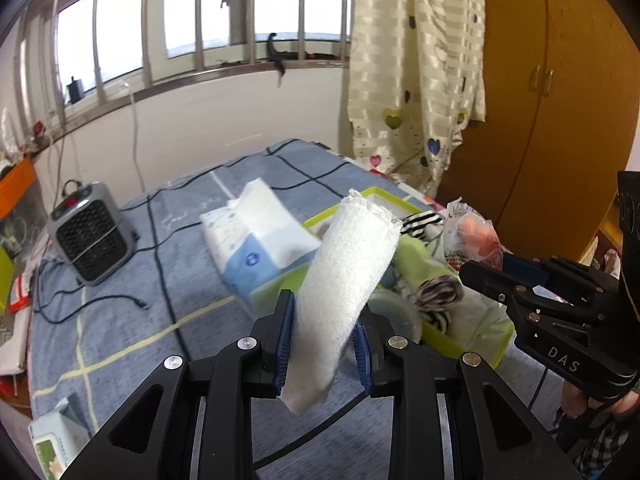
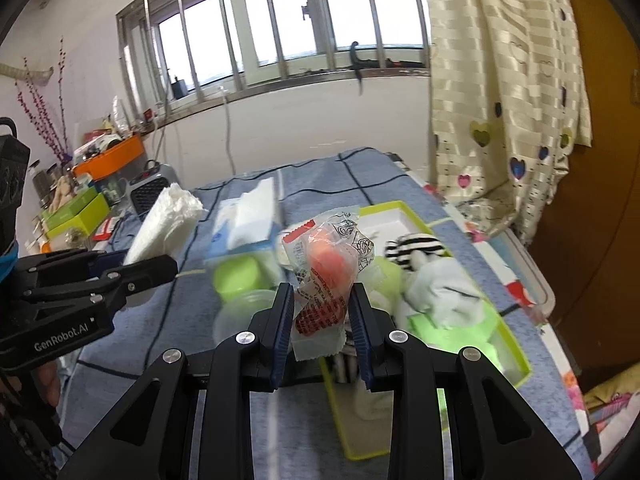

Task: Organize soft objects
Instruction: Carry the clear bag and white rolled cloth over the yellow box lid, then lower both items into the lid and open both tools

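Observation:
My left gripper (image 1: 322,340) is shut on a rolled white towel (image 1: 344,280) and holds it up above the blue checked bed cover; the towel also shows in the right wrist view (image 2: 164,224). My right gripper (image 2: 322,320) is shut on a clear plastic packet with an orange item inside (image 2: 326,268), above a lime-green tray (image 2: 516,344). The packet also shows in the left wrist view (image 1: 474,238), at the tip of the right gripper (image 1: 480,276). The tray (image 1: 472,344) holds a striped sock roll (image 1: 436,294), green cloth and other soft pieces.
A blue-and-white tissue pack (image 1: 260,236) leans on the tray's left edge. A grey fan heater (image 1: 90,236) with cables stands on the bed's left. A wet-wipes pack (image 1: 56,440) lies near left. A curtain (image 1: 416,64) and wooden wardrobe (image 1: 560,100) are behind right.

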`<state>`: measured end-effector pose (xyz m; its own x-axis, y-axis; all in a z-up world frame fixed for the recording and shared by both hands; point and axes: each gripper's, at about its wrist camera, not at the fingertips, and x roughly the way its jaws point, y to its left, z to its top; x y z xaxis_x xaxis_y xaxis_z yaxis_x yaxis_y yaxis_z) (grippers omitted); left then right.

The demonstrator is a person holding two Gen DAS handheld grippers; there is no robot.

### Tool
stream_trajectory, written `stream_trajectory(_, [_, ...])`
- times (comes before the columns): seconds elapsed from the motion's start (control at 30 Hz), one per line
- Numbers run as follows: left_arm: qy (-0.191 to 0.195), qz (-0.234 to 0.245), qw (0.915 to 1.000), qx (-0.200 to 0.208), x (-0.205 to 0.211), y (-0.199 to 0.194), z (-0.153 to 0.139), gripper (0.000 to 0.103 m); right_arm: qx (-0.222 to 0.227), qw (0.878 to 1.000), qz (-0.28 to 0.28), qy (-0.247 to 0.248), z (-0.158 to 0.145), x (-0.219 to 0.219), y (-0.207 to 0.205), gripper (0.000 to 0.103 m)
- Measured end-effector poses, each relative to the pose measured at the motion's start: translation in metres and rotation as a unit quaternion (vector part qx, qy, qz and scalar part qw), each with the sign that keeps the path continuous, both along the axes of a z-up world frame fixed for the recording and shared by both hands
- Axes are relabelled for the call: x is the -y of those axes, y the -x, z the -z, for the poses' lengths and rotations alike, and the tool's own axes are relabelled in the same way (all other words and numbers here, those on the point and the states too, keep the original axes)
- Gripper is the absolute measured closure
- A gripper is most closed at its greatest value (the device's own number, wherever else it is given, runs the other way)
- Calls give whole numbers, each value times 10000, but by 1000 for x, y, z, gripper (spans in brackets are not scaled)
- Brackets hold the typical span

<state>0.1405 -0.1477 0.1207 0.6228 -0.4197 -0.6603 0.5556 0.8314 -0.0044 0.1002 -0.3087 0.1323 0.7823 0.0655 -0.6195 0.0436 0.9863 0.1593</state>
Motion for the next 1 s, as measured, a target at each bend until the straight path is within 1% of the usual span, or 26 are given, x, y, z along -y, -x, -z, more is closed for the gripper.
stream_trajectory(0.2, [-6,249,9997,17,25,2,-2,78,-47,9997,247,-31,3,23,5,74])
stream_trajectory(0.6, [90,407,9991,-116,53,-9,-2,78,-96,9983,578,2,8,52,12,74])
stream_trajectory(0.73, [130,413,9987,-256,63,-21,-1,78,-143,9978,646,14,11,59,13,74])
stream_trajectory(0.8, [119,417,9988,-244,68,-26,-1,78,-170,9977,653,28,13,61,13,74])
stream_trajectory(0.87, [123,448,9984,-325,75,-33,2,78,-201,9977,638,46,14,62,14,74])
stream_trajectory(0.93, [122,393,9979,-502,81,-44,6,78,-243,9978,609,68,17,62,14,74])
stream_trajectory(1.0, [113,392,9977,-549,89,-53,9,78,-284,9981,549,56,20,63,12,74])
